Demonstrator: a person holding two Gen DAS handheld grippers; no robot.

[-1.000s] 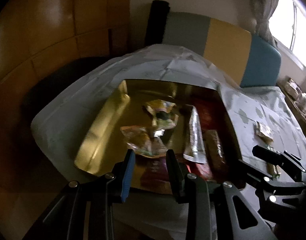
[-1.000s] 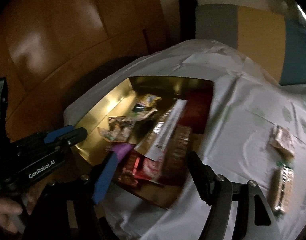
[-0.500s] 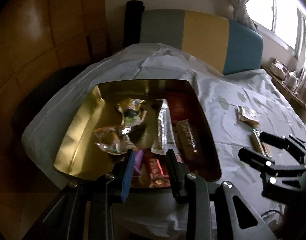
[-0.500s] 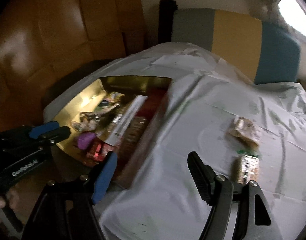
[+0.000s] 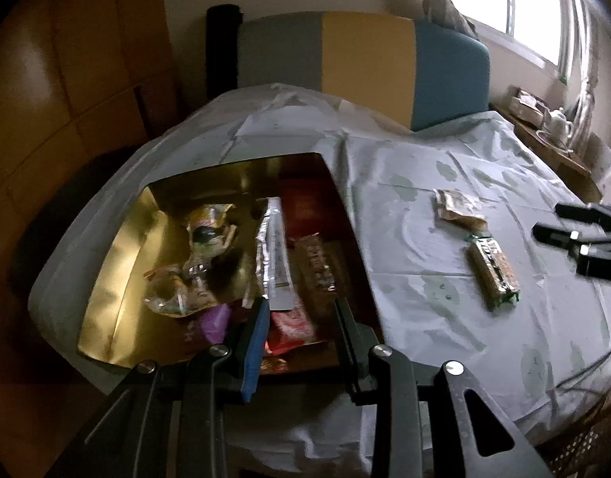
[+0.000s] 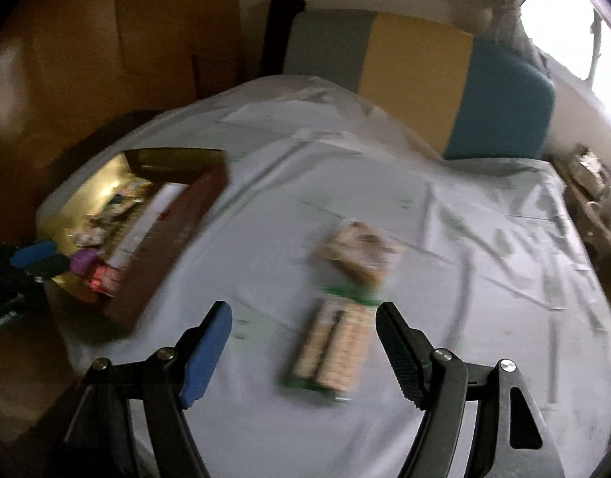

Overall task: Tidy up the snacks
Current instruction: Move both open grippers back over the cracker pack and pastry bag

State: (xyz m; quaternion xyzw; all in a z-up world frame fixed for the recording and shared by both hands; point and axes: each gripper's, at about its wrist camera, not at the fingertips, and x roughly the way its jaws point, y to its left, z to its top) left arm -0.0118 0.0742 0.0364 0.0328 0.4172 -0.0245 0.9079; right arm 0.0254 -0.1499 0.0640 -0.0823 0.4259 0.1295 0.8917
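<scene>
Right wrist view: right gripper (image 6: 303, 324) wide, empty, above green-wrapped bar (image 6: 331, 348); left gripper (image 5: 301, 316) narrow, empty.

blur: my right view smears the green-edged bar (image 6: 330, 348) and pale packet (image 6: 359, 254), labels unreadable | cut off: my right claw (image 5: 576, 235) at left view's edge | box (image 6: 118, 306) wrappers too dim to name

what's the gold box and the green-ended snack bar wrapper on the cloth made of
Gold box: looks like card lined with glossy metallic foil; its inner walls give mirror-like glare, and the outer side reads dull red-brown. Green-ended snack bar: thin clear plastic film, likely, since the pale bar shows through and the ends are crimped. Blur leaves both uncertain.
</scene>
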